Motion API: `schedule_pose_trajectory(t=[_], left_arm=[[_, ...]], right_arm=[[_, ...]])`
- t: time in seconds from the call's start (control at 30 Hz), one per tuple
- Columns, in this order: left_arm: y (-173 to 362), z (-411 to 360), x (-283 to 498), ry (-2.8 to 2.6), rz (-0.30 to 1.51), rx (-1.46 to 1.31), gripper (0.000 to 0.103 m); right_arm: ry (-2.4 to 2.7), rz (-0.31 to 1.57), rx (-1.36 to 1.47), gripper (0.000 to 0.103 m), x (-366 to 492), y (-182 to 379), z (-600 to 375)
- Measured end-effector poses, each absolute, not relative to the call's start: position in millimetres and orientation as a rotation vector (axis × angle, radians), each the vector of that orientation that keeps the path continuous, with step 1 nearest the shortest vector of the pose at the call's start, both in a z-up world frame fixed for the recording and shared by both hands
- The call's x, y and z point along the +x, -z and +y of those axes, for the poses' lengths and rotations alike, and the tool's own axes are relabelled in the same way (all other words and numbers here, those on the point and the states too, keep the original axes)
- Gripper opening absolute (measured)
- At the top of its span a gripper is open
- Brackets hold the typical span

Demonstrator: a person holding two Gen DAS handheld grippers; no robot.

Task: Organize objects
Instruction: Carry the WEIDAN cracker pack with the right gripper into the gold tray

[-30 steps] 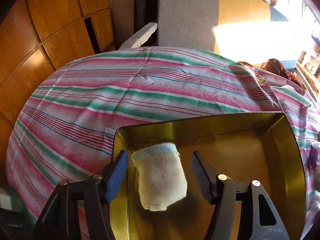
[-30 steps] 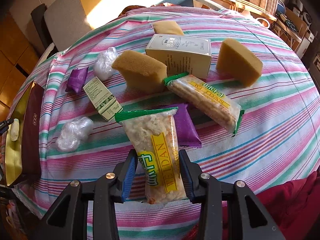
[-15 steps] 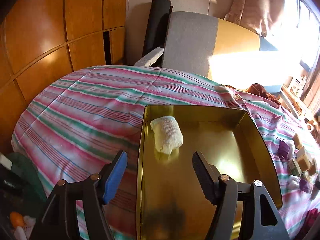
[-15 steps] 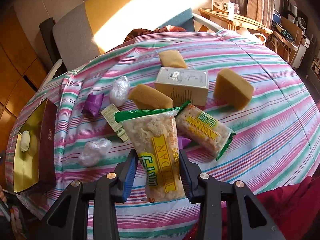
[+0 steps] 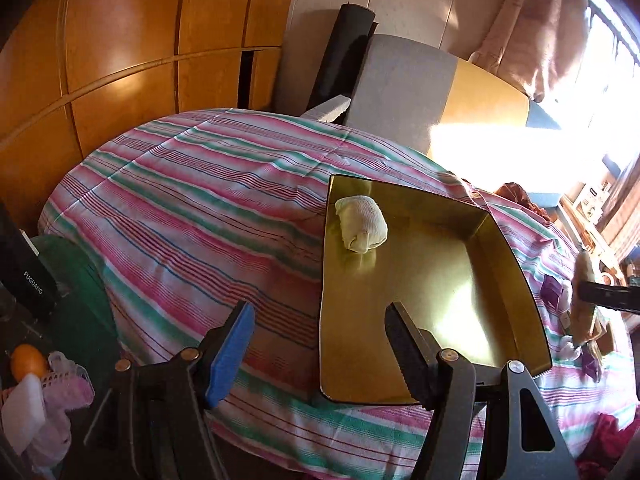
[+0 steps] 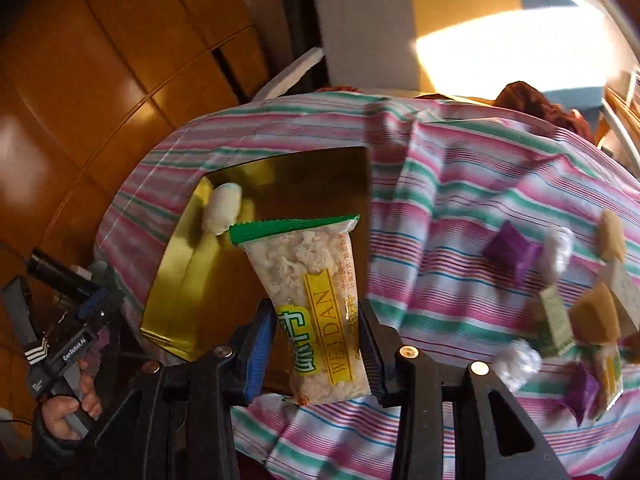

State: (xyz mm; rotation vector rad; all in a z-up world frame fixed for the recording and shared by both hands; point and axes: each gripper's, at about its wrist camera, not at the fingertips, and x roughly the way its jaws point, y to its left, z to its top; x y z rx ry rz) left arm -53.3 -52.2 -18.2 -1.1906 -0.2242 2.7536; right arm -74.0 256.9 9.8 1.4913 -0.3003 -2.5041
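- WEIDAN snack packet (image 6: 316, 304): one, clamped upright between the right gripper (image 6: 316, 344) pads.
- Gold tin (image 5: 424, 360): one, holding one rolled sock (image 5: 362, 229); left gripper (image 5: 320, 344) stands wide, empty, over its near edge.

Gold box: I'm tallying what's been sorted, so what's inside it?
Inside the gold box lies one rolled white sock, near a far corner. The right-wrist view has the held snack pack covering part of the floor; the left-wrist view shows nothing else inside.

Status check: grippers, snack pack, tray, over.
Left gripper open, empty. Right gripper shut on snack pack, held over gold tray. Rolled sock in tray's far corner; rest of floor bare.
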Motion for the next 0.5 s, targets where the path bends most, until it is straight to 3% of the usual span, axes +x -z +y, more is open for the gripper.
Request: schedule_pose_trajectory(t=[0.2, 0.4, 0.5], left_arm=[[26, -69, -45, -2.747, -0.302, -1.211, 0.069], [31, -86, -42, -2.753, -0.341, -1.236, 0.069], [34, -93, -43, -2.756, -0.362, -1.253, 0.070]], right_arm=[[2.333, -0.244, 1.641, 0.040, -135, 27, 175], [2.223, -0.313, 1.854, 0.040, -178, 71, 133], [2.167, -0.447, 1.944, 0.042, -195, 91, 122]])
